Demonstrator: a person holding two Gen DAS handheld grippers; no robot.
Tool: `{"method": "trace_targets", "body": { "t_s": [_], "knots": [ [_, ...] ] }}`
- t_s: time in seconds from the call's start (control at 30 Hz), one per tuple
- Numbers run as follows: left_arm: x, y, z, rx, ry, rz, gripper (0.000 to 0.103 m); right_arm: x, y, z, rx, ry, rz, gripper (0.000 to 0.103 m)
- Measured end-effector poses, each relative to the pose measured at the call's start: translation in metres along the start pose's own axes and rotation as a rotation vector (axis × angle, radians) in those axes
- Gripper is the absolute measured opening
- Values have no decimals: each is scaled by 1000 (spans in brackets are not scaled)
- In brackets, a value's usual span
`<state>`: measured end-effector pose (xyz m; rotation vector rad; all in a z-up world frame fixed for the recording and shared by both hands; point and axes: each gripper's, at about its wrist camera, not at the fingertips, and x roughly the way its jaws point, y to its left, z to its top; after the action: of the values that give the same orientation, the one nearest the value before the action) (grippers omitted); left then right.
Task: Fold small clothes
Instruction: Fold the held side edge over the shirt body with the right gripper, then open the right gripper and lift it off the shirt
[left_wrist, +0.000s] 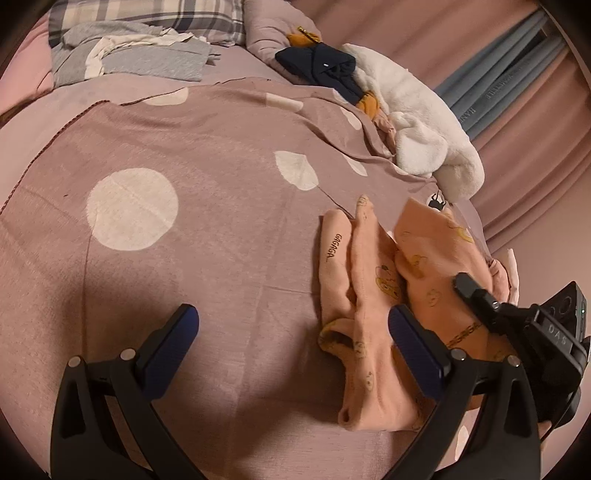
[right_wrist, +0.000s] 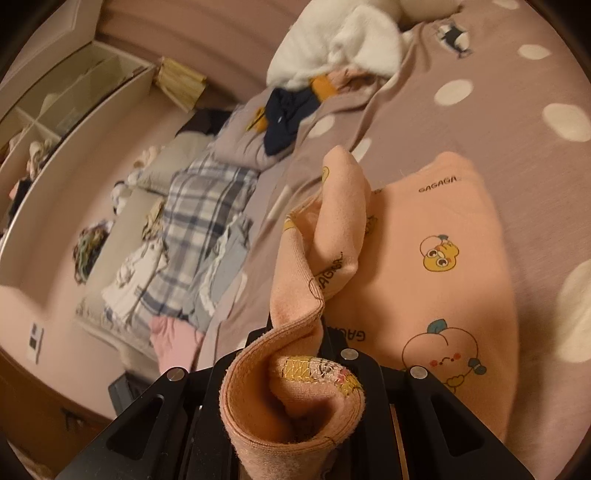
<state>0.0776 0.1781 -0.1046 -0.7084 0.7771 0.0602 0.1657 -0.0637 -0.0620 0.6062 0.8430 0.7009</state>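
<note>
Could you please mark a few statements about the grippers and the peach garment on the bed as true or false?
1. The left hand-held gripper is open. True.
2. The right hand-held gripper is empty. False: it is shut on the peach garment.
3. The garment is printed with cartoon figures. True.
4. The bedspread is striped. False: it has pale spots.
5. The white plush item lies inside the left jaws. False: it lies beyond the garment.

Peach cartoon-print garment (right_wrist: 436, 266) lies partly folded, one edge lifted.

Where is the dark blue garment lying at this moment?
The dark blue garment lies far up the bed, right of centre in the left wrist view, beside the white fluffy item.
</note>
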Motion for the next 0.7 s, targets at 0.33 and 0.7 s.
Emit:
{"method": "trace_targets", "body": {
  "t_s": [0.33,0.7],
  "knots": [
    [-5,13,5,-15,-3,13,102,27,9,-12,-24,92,-4,21],
    [-11,26,8,-62,-11,25,102,31,15,-21,26,172,117,55]
  ]
}}
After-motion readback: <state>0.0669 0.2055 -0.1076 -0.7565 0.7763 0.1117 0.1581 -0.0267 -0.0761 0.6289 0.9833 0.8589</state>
